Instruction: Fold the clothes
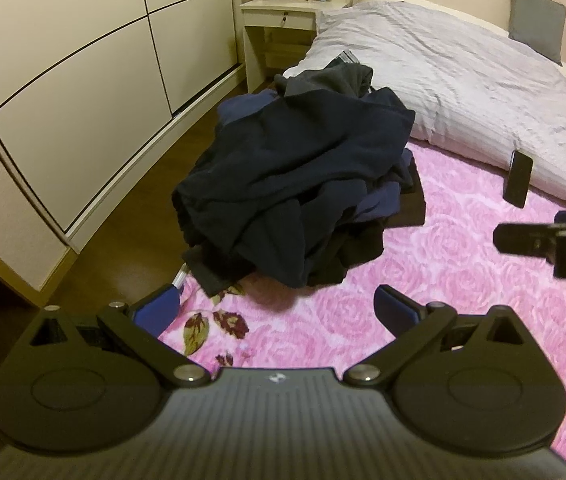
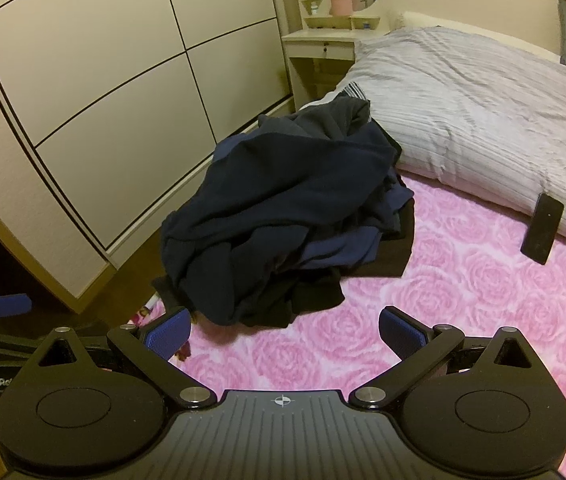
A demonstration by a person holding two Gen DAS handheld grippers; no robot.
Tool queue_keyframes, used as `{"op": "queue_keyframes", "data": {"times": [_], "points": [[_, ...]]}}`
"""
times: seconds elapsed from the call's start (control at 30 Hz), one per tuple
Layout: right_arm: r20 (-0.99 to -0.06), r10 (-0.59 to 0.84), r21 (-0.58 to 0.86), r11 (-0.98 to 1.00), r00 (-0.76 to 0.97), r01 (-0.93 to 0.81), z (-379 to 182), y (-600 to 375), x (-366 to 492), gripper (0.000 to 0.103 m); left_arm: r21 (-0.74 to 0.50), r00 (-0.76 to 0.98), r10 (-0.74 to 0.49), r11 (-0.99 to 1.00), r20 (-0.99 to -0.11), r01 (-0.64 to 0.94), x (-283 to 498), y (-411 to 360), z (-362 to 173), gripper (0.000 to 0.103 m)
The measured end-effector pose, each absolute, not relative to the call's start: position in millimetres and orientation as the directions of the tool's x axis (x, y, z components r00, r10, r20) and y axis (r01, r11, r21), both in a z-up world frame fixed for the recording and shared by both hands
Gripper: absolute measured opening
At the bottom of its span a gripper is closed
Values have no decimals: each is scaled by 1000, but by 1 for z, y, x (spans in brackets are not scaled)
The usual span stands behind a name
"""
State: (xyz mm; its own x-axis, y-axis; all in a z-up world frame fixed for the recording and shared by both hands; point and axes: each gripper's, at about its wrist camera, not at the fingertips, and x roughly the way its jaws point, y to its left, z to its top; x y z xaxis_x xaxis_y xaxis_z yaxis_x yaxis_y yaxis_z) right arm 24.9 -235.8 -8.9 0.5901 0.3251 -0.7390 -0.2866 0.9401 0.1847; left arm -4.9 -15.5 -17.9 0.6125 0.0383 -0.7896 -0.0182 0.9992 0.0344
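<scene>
Both grippers — left (image 1: 277, 306) and right (image 2: 285, 330) — stand wide apart at the jaws, holding nothing and touching nothing, poised above the pink blanket (image 2: 463, 320) just short of the pile.

Biggest risk lies in the pile (image 1: 295, 184) itself: dark navy and black clothes heaped and tangled near the bed's left edge, by the wardrobe (image 1: 63, 80). A pinch into that mass could close on two layers at once, dragging a second garment up with the one wanted. Colours are so alike that seams and edges are hard to pick out; I'd guess several garments, though the count cannot be told.

Next, the edge — a black fold (image 1: 215, 276) hangs over the side toward the floor, so a pull to the left could tip clothes off the bed.

Smaller, the phone (image 2: 543, 230) leans against the duvet (image 1: 463, 80); cloth spread wide to the right might knock it flat.
</scene>
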Motion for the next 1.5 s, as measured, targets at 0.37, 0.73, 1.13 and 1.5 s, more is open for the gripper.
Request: {"op": "queue_keyframes", "data": {"times": [0.37, 0.73, 1.13, 1.5], "points": [[-729, 361, 141, 910, 582, -389, -12, -252, 38, 103, 122, 620, 106, 992, -777, -17, -20, -2, -26, 102], [-705, 372, 7, 856, 605, -518, -18, -216, 122, 102, 213, 641, 87, 970, -763, 122, 74, 52, -64, 102], [-762, 340, -269, 609, 552, -746, -82, -122, 280, 102, 237, 656, -82, 893, -750, 382, 247, 99, -118, 98], [-861, 273, -327, 349, 429, -878, -158, -72, 386, 41, 308, 635, -113, 801, -764, 514, 273, 104, -164, 98]]}}
